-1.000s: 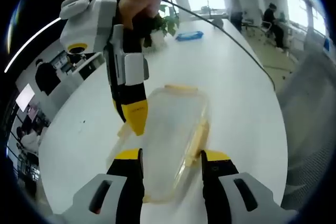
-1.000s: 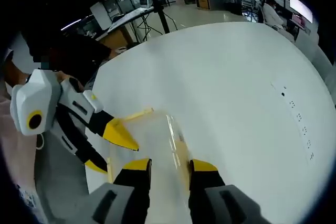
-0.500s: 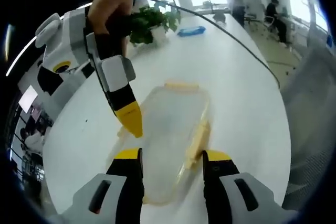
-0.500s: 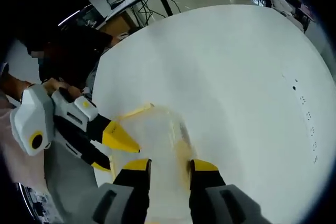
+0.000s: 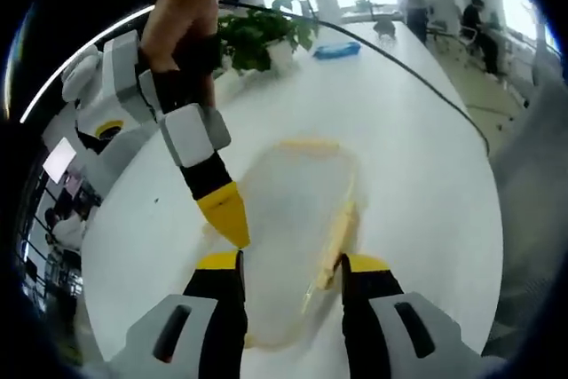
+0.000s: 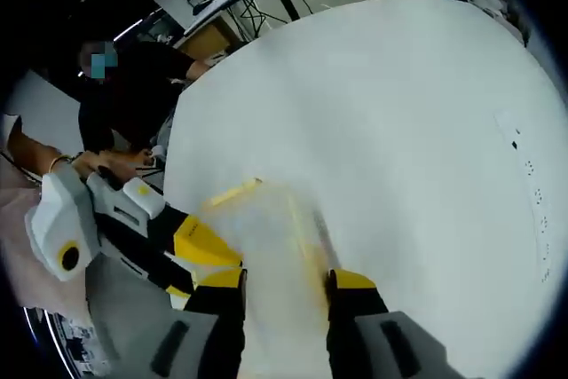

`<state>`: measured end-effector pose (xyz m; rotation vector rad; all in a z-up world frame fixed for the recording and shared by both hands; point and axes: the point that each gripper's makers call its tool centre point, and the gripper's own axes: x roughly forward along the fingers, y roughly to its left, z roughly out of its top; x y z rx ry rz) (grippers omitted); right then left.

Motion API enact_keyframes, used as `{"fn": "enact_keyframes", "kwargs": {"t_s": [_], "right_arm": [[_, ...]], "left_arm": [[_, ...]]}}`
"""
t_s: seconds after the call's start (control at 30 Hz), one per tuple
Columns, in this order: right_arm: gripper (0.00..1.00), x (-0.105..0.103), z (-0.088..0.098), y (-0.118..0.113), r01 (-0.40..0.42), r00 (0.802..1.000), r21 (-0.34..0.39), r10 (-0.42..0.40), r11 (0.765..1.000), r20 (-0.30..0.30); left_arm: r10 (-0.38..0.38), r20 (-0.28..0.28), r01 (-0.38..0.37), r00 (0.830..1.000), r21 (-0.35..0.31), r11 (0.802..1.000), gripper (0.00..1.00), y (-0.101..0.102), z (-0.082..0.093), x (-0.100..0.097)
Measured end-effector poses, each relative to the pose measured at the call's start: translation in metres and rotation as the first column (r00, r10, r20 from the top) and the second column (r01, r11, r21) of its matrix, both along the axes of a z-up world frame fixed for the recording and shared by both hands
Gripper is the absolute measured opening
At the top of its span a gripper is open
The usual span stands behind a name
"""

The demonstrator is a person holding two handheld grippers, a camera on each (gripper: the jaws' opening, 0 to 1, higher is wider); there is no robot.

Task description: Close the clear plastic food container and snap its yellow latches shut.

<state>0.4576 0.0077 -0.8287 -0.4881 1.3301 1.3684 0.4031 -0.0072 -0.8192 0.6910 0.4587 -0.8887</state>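
A clear plastic container (image 5: pixel 293 206) lies lid-up on the white table (image 5: pixel 417 175), blurred, with yellow latches on its far end (image 5: pixel 306 143) and right side (image 5: pixel 337 232). My left gripper (image 5: pixel 291 264) stands open, its jaws rising either side of the container's near end. My right gripper (image 5: pixel 226 215), held by a hand (image 5: pixel 182 15), comes in from the upper left, its yellow tip at the container's left edge. In the right gripper view the container (image 6: pixel 266 228) lies ahead of my open right gripper (image 6: pixel 286 280); the left gripper (image 6: pixel 191 250) shows at its left, jaws apart.
A potted plant (image 5: pixel 262 37) and a blue object (image 5: pixel 337 49) stand at the table's far end; a black cable (image 5: pixel 408 77) runs along it. A person in dark clothes (image 6: pixel 133 86) sits beyond the table edge. Bare table (image 6: pixel 399 130) stretches to the right.
My right gripper has dropped lower and nearer along the container's left edge. The container looks more blurred. My left gripper holds about the same place.
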Motion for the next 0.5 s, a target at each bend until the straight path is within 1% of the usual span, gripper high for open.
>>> {"fn": "enact_keyframes", "kwargs": {"t_s": [0.03,0.07,0.13,0.17,0.37,0.5], "right_arm": [[0.33,0.0009,-0.0005,0.0001,-0.003,1.000,0.002,0.003,1.000,0.007],[0.33,0.0006,-0.0003,0.0004,-0.001,1.000,0.004,0.001,1.000,0.006],[0.34,0.0007,-0.0005,0.0004,-0.001,1.000,0.008,0.001,1.000,0.017],[0.34,0.0010,-0.0005,0.0003,-0.001,1.000,0.009,0.001,1.000,0.019],[0.35,0.0013,0.0004,0.0002,0.015,0.999,0.013,-0.015,1.000,0.029],[0.35,0.0009,0.0014,-0.0003,0.032,0.998,0.026,-0.033,0.999,0.056]], "left_arm": [[0.004,0.018,-0.005,1.000,0.004,1.000,0.38,0.0025,-0.0013,0.0011],[0.005,0.022,-0.005,1.000,-0.001,1.000,0.38,0.0025,-0.0005,-0.0001],[0.005,0.015,-0.005,1.000,-0.007,1.000,0.39,0.0029,-0.0015,0.0028],[-0.003,0.012,0.003,1.000,0.000,1.000,0.39,0.0021,-0.0019,0.0037],[-0.017,-0.005,0.017,1.000,0.004,1.000,0.39,0.0023,-0.0031,0.0020],[-0.029,-0.007,0.029,1.000,0.008,1.000,0.39,0.0027,-0.0029,0.0007]]}}
